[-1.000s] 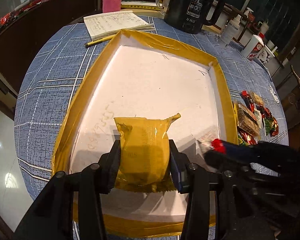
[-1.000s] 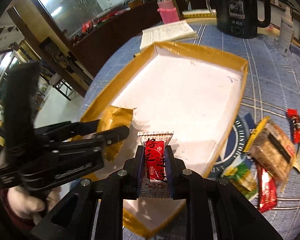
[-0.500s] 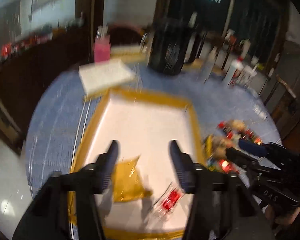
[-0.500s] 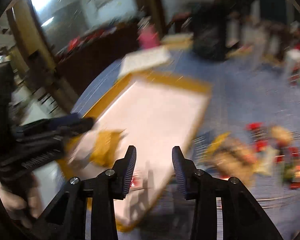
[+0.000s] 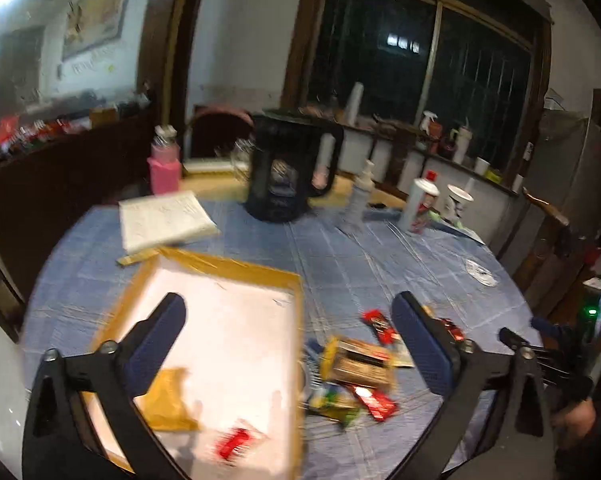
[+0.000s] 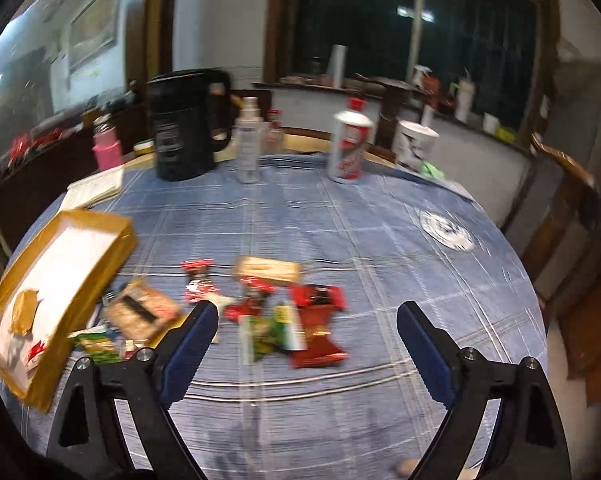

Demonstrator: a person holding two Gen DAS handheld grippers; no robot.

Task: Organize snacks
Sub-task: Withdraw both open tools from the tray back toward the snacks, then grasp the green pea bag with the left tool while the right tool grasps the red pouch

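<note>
- Left gripper (image 5: 288, 344) hung over the tray (image 5: 228, 268), jaws opening wide, nothing between them.
- Yellow packet (image 5: 168, 404) and red packet (image 5: 232, 442) lay in the tray, lower left.
- Right gripper (image 6: 306, 342) was opening too, empty, above the loose snacks (image 6: 284, 312) at mid-frame.

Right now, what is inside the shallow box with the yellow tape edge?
In the box lie a yellow packet and a small red packet. The left gripper's finger covers part of the white floor, so anything under it is hidden.
</note>
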